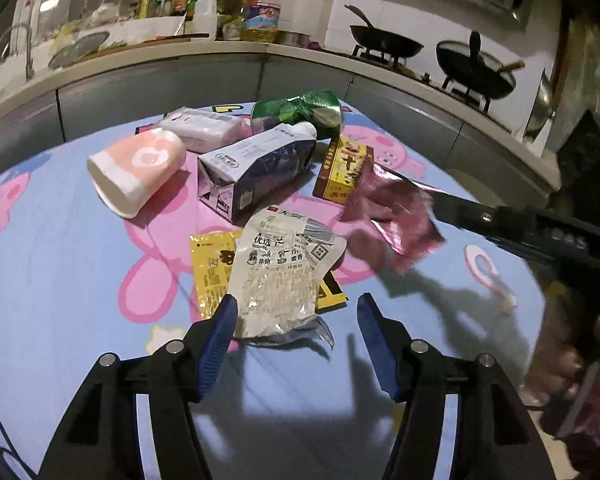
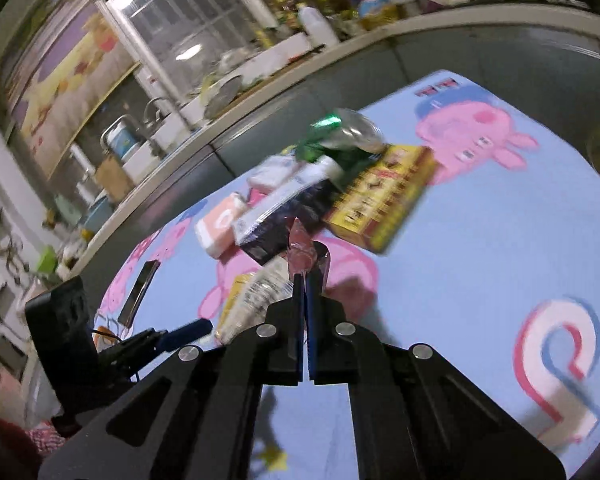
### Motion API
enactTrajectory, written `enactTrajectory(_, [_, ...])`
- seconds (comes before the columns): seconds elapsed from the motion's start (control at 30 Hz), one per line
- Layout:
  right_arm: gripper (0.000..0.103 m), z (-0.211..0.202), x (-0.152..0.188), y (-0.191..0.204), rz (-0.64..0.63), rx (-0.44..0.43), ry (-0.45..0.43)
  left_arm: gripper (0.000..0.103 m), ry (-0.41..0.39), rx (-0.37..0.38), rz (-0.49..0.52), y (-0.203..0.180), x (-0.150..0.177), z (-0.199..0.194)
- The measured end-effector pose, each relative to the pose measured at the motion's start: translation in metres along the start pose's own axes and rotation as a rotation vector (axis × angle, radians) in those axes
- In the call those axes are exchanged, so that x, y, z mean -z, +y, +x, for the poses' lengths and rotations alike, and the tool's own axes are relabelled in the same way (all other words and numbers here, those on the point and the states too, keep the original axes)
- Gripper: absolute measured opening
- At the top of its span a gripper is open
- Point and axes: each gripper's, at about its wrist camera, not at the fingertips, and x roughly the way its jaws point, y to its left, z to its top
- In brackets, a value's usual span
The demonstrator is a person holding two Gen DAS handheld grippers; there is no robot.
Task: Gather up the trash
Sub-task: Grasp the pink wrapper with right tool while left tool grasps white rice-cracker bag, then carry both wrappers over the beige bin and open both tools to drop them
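Observation:
A white-silver food pouch lies on the cartoon tablecloth, on top of a yellow packet. My left gripper stands open just over the pouch's near end, its left pad at the pouch's edge. From the right, my right gripper holds a maroon foil wrapper above the cloth. In the right wrist view that gripper is shut on the maroon wrapper. Behind lie a purple carton, a pink cup, a crushed green can, a yellow-red box and a pink tissue pack.
A kitchen counter curves behind the table, with bottles, a sink tap and two woks on a stove. A dark phone lies near the table's left edge. A person's hand grips the right tool.

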Motion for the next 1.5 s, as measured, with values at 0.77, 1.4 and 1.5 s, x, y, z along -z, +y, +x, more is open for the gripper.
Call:
enactTrajectory(0.77, [0.001, -0.01, 0.029, -0.018, 0.072, 0.019, 0.029, 0.0, -0.004, 0.046, 0.009, -0.01, 0.013, -0.03])
enactTrajectory(1.4, [0.054, -0.007, 0.043, -0.023, 0.007, 0.112, 0.032, 0.061, 0.085, -0.007, 0.032, -0.005, -0.005, 0.03])
enactTrajectory(1.5, [0.055, 0.001, 0.045, -0.026, 0.005, 0.119, 0.055, 0.049, 0.07, -0.003, 0.069, -0.009, -0.004, 0.028])
